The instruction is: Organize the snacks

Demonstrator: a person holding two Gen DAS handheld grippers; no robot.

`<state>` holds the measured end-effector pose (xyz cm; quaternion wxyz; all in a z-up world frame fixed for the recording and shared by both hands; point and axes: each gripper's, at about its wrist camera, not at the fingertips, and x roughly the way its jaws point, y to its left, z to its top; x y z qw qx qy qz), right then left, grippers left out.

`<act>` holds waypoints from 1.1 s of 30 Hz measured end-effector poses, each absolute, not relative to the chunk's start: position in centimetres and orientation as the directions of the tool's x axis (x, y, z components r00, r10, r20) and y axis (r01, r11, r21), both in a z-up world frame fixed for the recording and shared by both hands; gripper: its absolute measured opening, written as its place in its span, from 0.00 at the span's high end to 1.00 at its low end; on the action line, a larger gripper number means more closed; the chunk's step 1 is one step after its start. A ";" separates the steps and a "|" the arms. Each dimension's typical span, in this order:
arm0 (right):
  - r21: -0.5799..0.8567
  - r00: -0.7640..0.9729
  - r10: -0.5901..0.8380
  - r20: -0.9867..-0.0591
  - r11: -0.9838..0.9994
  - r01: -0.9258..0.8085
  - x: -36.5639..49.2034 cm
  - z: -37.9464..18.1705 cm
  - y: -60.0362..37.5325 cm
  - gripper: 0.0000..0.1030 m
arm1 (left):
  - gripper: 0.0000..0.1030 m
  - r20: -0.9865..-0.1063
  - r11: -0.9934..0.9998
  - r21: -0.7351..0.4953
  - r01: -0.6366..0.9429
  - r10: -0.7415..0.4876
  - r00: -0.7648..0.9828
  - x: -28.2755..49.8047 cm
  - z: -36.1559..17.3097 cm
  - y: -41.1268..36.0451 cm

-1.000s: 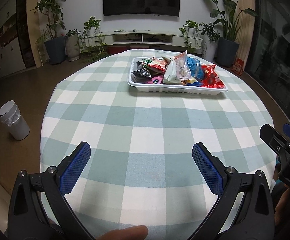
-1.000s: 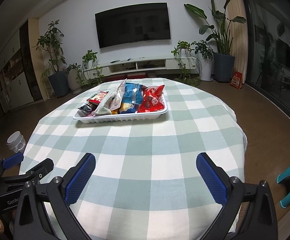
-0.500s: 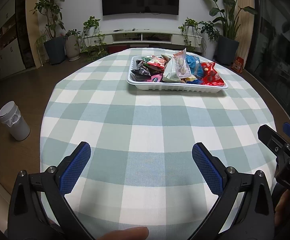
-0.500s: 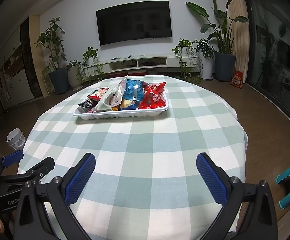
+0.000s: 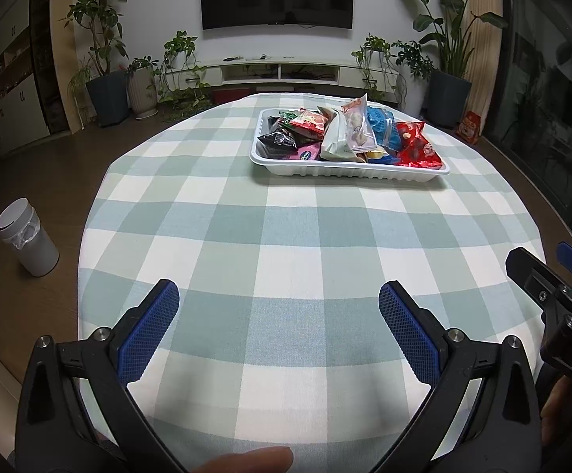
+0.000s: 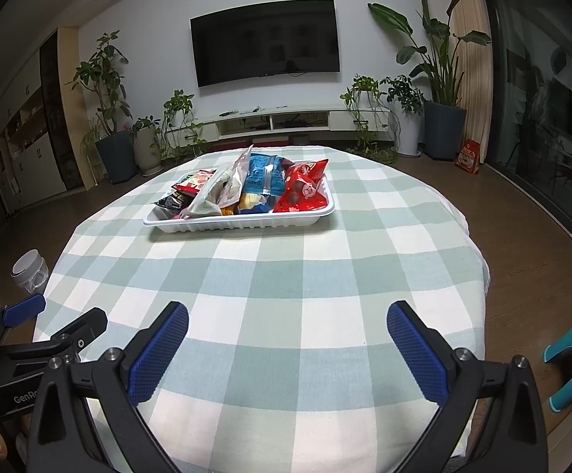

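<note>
Fingertip skin point(image 5: 246, 460) showed at the very bottom edge of the left wrist view, just behind the left gripper point(image 5: 278, 311), whose blue-padded jaws stood spread wide with nothing between them. The right gripper point(image 6: 286, 325) was likewise released, its jaws far apart and empty, and both tools hung over the near edge of a round table point(image 5: 286, 236) covered in a green-and-white checked cloth. Each gripper appeared at the edge of the other's view, so they sat side by side, apart from one another. Bare cloth stretched ahead of both sets of jaws. Well beyond them, toward the far side of the table, rested a white tray point(image 6: 242, 222) piled with snack packets point(image 6: 262, 181); it lay ahead and to the right of the left gripper, ahead and slightly left of the right one. A red packet point(image 5: 418, 148) filled the tray's right end, a blue one sat beside it, and dark and pink packets crowded the left end. On the floor left of the left gripper stood a small white bin point(image 5: 28, 242). Farther back, potted plants point(image 6: 104, 79) and a low white cabinet point(image 6: 278, 118) lined the wall under a dark television point(image 6: 266, 41).
</note>
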<state>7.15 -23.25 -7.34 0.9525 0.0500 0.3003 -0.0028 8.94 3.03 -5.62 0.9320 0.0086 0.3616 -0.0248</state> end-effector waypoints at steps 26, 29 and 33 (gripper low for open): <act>0.092 0.818 0.024 -0.574 0.995 0.035 7.1 -7.1 -23.2 0.00 | 0.00 -0.673 0.999 -0.001 0.053 -0.039 0.739 8.9 -5.6 3.0; 0.092 0.818 0.024 -0.575 0.995 0.036 7.1 -7.1 -23.2 0.00 | 0.00 -0.673 0.999 0.000 0.054 -0.040 0.739 8.9 -5.6 3.0; 0.090 0.818 0.024 -0.575 0.995 0.035 7.1 -7.0 -23.1 0.00 | 0.00 -0.673 0.999 0.001 0.054 -0.040 0.739 8.9 -5.6 3.0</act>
